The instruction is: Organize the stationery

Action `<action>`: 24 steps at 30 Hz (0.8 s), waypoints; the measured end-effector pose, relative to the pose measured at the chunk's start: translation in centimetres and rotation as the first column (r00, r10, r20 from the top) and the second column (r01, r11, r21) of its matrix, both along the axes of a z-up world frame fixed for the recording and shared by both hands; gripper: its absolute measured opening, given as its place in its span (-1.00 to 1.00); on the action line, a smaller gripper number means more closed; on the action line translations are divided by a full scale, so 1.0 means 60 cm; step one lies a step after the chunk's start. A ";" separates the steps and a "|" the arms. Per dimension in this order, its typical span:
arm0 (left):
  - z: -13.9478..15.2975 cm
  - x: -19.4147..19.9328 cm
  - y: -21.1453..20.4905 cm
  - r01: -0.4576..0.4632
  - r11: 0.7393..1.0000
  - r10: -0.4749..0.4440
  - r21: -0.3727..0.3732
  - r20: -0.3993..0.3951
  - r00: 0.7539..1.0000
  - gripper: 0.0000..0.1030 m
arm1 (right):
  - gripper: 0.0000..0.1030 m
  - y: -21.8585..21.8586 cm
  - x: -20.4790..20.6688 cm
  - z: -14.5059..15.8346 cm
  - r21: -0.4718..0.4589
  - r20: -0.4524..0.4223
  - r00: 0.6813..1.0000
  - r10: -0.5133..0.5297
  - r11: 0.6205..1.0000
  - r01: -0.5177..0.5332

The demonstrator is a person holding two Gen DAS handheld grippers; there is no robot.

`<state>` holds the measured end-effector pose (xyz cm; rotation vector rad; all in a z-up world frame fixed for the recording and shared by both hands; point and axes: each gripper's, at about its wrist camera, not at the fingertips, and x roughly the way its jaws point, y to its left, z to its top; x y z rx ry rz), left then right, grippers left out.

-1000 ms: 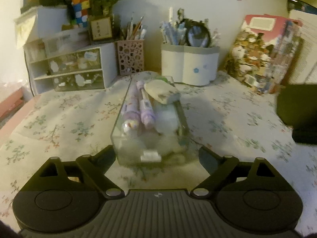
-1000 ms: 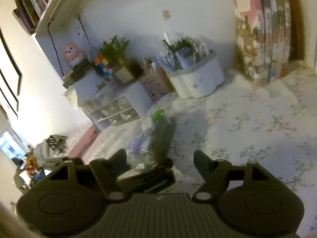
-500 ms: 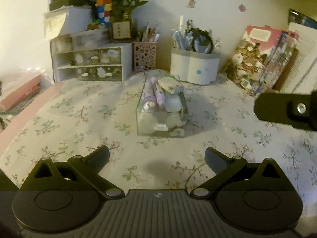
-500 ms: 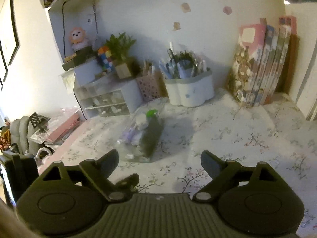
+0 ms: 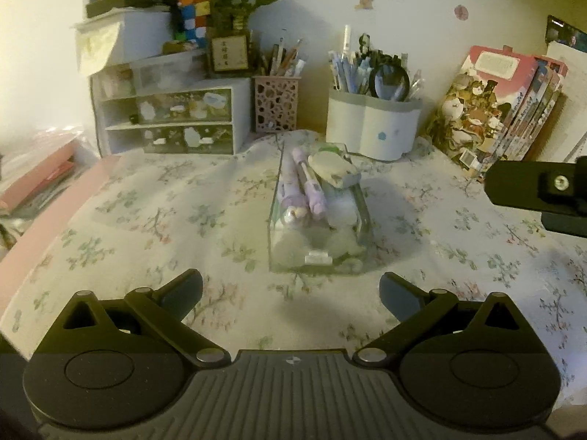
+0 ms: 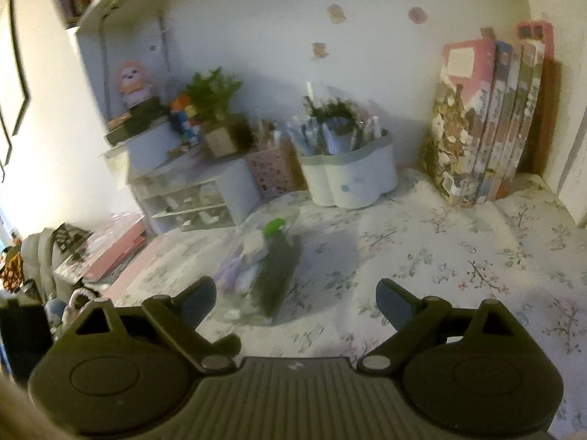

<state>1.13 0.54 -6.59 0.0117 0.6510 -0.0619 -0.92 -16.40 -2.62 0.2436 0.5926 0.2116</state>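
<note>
Clear box (image 5: 318, 216) sits mid-table on the flowered cloth (image 5: 146, 220), well short of the back edge, free of both grippers. Inside: two purple pens (image 5: 302, 190) lying lengthwise, a pale eraser (image 5: 332, 170) perched on top of the pile, something green at the far end.

Left gripper (image 5: 290, 289): jaws spread wide, nothing between them, cloth only; box just beyond the fingertips. Right gripper (image 6: 295, 295): jaws opening, empty; the box (image 6: 264, 275) lies ahead and slightly left in its blurred view.

Risks, as judged:
- Box looks overfull. The eraser rides above the rim; a nudge or tilt would likely roll it off onto the cloth.
- Cloth is loose and wrinkled. A fingertip dragging on it could pull the cloth and shift the box.
- Clear walls are hard to see in this dim light; a gripper closing in could clip a wall and skid the box toward the white pen holder (image 5: 372, 128) at the back edge.
- Both grippers are close together near the box; they could knock each other.
</note>
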 end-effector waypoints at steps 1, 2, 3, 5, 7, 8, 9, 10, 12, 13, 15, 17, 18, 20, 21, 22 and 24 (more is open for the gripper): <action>0.000 0.006 0.000 0.001 1.000 -0.001 0.004 -0.001 1.000 0.90 | 0.42 -0.002 0.008 -0.001 0.007 -0.006 1.000 -0.006 1.000 0.006; -0.001 0.009 0.002 0.003 1.000 -0.003 0.004 -0.002 1.000 0.90 | 0.42 -0.002 0.015 -0.003 0.017 -0.012 1.000 -0.008 1.000 0.008; -0.002 0.011 0.003 0.003 1.000 -0.003 0.000 -0.004 1.000 0.90 | 0.42 -0.002 0.019 -0.006 0.025 -0.017 1.000 -0.005 1.000 0.005; -0.005 0.013 0.006 0.001 1.000 -0.002 -0.008 -0.011 1.000 0.90 | 0.42 0.000 0.018 -0.012 0.017 -0.028 1.000 0.001 1.000 -0.001; -0.005 0.008 0.007 0.005 1.000 -0.005 -0.009 -0.010 1.000 0.90 | 0.42 0.002 0.008 -0.010 -0.006 -0.025 1.000 0.003 1.000 -0.003; -0.002 0.004 0.006 0.007 1.000 -0.007 -0.007 -0.005 1.000 0.90 | 0.42 0.001 0.000 -0.005 -0.008 -0.011 1.000 0.004 1.000 -0.004; 0.001 -0.003 0.007 0.007 1.000 -0.007 -0.005 0.003 1.000 0.90 | 0.42 -0.001 -0.007 0.000 -0.003 0.001 1.000 0.005 1.000 -0.005; 0.005 -0.008 0.007 0.008 1.000 -0.008 -0.004 0.007 1.000 0.90 | 0.43 -0.003 -0.015 0.005 0.009 0.011 1.000 0.011 1.000 -0.011; 0.013 -0.018 0.003 0.018 1.000 -0.018 0.000 0.010 1.000 0.90 | 0.44 -0.003 -0.027 0.011 0.019 0.014 1.000 0.021 1.000 -0.021; 0.018 -0.023 0.000 0.027 1.000 -0.027 0.007 0.015 1.000 0.90 | 0.44 0.000 -0.032 0.013 0.009 0.015 1.000 0.025 1.000 -0.025; 0.026 -0.031 -0.007 0.039 0.999 -0.040 0.026 0.024 0.999 0.90 | 0.44 0.006 -0.041 0.017 -0.023 0.026 0.999 0.033 0.999 -0.033; 0.033 -0.039 -0.014 0.043 0.998 -0.044 0.035 0.035 0.998 0.90 | 0.44 0.009 -0.046 0.018 -0.043 0.028 0.999 0.038 0.998 -0.037; 0.035 -0.041 -0.017 0.048 0.998 -0.049 0.039 0.032 0.998 0.90 | 0.44 0.008 -0.047 0.018 -0.046 0.026 0.999 0.036 0.998 -0.035; 0.039 -0.047 -0.024 0.057 0.997 -0.059 0.046 0.031 0.998 0.90 | 0.44 0.004 -0.049 0.018 -0.038 0.021 0.999 0.033 0.999 -0.032; 0.042 -0.048 -0.027 0.061 0.997 -0.062 0.049 0.032 0.998 0.90 | 0.44 0.002 -0.051 0.017 -0.037 0.019 0.999 0.031 0.999 -0.031; 0.044 -0.049 -0.028 0.061 0.997 -0.063 0.049 0.034 0.997 0.90 | 0.44 0.001 -0.052 0.017 -0.039 0.019 0.999 0.032 0.999 -0.031; 0.048 -0.050 -0.030 0.057 0.997 -0.059 0.049 0.037 0.998 0.90 | 0.44 -0.002 -0.054 0.017 -0.044 0.018 0.999 0.031 0.999 -0.030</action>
